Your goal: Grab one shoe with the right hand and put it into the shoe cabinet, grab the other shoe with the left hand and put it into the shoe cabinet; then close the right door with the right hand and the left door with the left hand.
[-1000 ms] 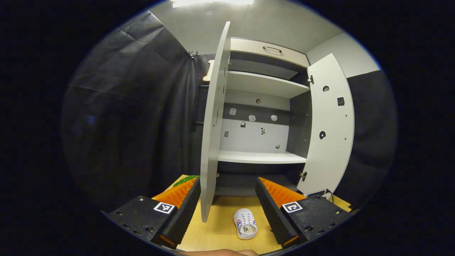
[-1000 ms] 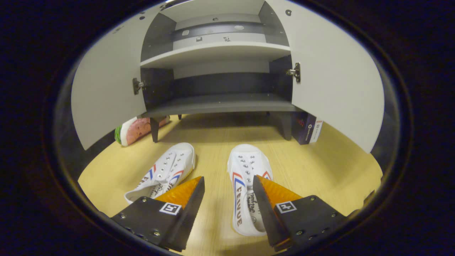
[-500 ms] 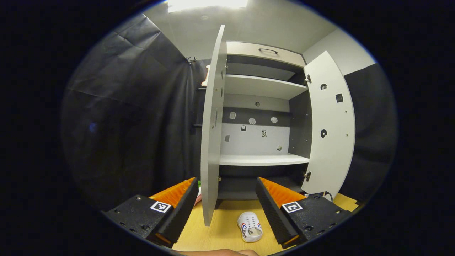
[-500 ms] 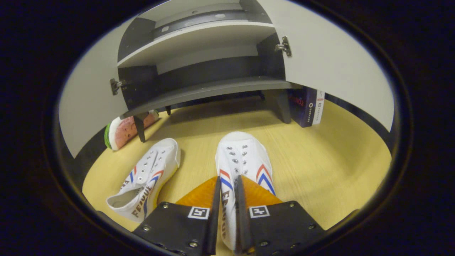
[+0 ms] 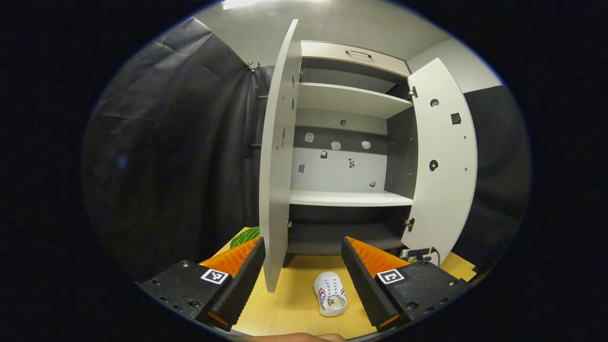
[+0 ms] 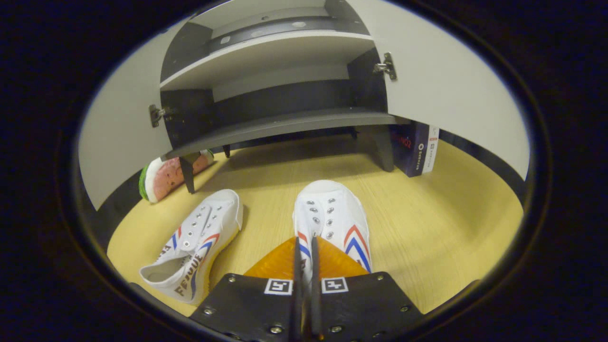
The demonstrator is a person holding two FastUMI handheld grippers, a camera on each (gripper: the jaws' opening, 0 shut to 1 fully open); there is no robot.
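Right gripper (image 6: pixel 304 285): at the bottom centre of the right gripper view, its fingers are pressed together on the side wall of the right shoe (image 6: pixel 332 223), pinching it.
Right shoe: white with red and blue stripes, in the middle of the frame, toe pointing to the shoe cabinet (image 6: pixel 266 57).
Left shoe (image 6: pixel 194 247): lies on its side at the lower left, on the wooden floor (image 6: pixel 427 228), well apart from the gripper.
Left gripper (image 5: pixel 301 275): at the bottom of the left gripper view, fingers spread wide, holding nothing.
Left door (image 5: pixel 275 161): open, seen edge-on at the centre.
Right door (image 5: pixel 444 161): open, at the right.
Shelves (image 5: pixel 349 197): nothing lies on them.
Watermelon-shaped object (image 6: pixel 173 173): beside the cabinet leg, at the left.
Dark box (image 6: pixel 415 147): under the right door.
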